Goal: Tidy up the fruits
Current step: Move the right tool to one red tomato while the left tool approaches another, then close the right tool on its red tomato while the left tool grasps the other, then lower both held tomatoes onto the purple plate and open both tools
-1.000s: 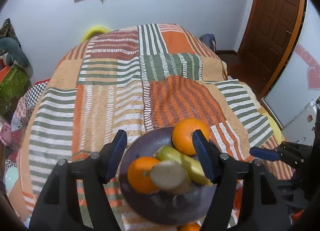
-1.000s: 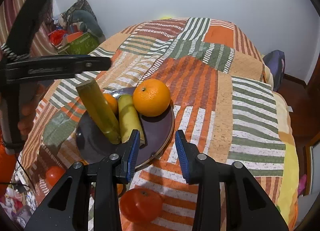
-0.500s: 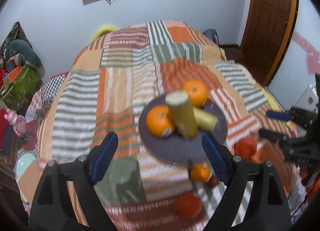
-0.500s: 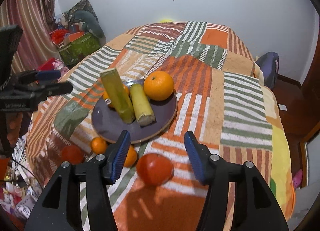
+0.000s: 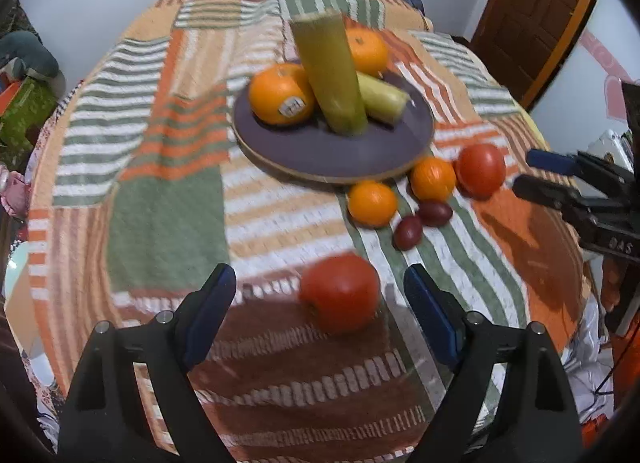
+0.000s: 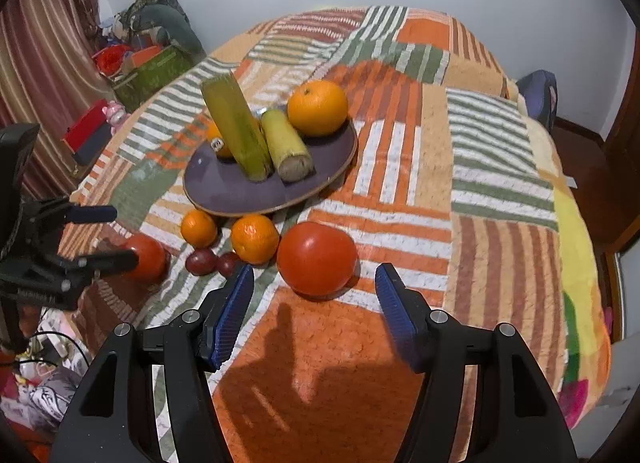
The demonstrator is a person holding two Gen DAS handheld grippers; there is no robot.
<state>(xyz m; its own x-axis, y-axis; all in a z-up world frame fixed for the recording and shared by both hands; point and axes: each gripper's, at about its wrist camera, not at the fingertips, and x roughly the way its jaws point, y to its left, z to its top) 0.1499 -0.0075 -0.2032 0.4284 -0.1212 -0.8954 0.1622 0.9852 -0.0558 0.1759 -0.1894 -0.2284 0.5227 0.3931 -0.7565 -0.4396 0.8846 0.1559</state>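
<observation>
A purple plate (image 5: 320,151) (image 6: 224,187) on the striped blanket holds two oranges (image 5: 282,95) (image 6: 318,107) and two sugarcane pieces (image 5: 330,71) (image 6: 238,129). Beside the plate lie two small oranges (image 5: 372,203) (image 6: 255,238), two dark red plums (image 5: 407,231) (image 6: 200,261) and two red tomatoes. My left gripper (image 5: 318,305) is open, with one tomato (image 5: 340,291) between its fingertips. My right gripper (image 6: 314,289) is open, close behind the other tomato (image 6: 317,257).
The blanket (image 6: 480,167) covers a bed that drops off at the near edges. A green box with clutter (image 6: 148,67) stands at the left. A wooden door (image 5: 532,19) is at the right.
Both grippers have pulled back from the plate and moved down toward the near fruits. The left jaws now frame a tomato; the right gripper has come closer to the other tomato.
</observation>
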